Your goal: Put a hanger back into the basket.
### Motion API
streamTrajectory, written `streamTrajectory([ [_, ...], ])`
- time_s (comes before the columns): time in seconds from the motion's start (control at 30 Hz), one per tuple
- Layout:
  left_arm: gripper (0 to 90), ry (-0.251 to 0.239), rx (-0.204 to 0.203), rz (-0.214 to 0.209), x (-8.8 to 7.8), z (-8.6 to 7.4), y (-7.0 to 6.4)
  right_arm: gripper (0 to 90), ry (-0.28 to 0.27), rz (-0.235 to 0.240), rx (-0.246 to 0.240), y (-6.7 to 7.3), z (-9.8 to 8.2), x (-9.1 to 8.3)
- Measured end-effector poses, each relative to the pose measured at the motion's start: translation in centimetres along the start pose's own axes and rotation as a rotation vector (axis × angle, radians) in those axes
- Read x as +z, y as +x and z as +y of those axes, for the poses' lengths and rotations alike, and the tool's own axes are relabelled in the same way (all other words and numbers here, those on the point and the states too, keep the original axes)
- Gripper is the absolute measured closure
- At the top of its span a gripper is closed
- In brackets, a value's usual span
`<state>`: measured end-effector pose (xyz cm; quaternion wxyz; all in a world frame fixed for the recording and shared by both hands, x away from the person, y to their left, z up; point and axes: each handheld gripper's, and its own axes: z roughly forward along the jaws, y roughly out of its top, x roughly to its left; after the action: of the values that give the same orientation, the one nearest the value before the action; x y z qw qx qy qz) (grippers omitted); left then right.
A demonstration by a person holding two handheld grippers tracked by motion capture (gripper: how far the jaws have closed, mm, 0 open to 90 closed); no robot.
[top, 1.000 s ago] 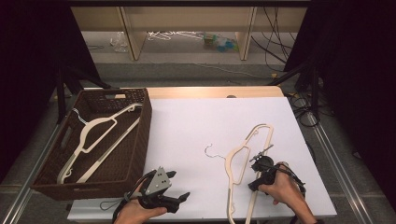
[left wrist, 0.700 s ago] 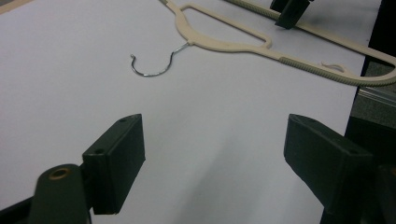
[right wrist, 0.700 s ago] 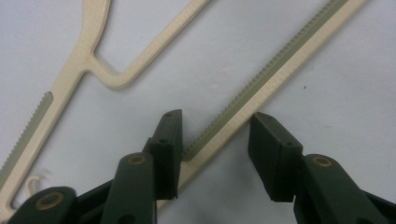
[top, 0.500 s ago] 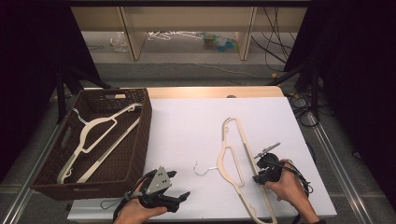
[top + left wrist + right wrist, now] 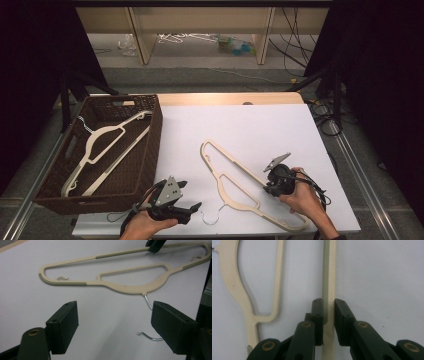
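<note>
Lower left of the high view: left gripper rests on the white table, jaws wide apart, nothing between them; in its own view the hanger's wire hook lies just ahead of the right jaw.

Lower right: right gripper has just been closing and is now clamped on the lower bar of the cream hanger; the right gripper view shows the ribbed bar pinched between both pads.

Step in hand, as judged: hanger grasped, transfer pending. Next move likely calls for lifting and carrying it to the wicker basket at centre left, which holds 1 hanger already.

No readable writing or brand.
</note>
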<state>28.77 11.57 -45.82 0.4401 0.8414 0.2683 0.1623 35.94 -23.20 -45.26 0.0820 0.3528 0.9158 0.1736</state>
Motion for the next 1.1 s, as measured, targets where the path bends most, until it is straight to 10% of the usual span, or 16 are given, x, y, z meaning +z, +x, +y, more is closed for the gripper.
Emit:
streamTrajectory([
  [1.1, 26.8, 0.142, 0.467, 0.003, 7.3, 2.0, -2.8, 79.1, -0.027, -0.050, -0.130, 2.0, 2.1, -4.3],
])
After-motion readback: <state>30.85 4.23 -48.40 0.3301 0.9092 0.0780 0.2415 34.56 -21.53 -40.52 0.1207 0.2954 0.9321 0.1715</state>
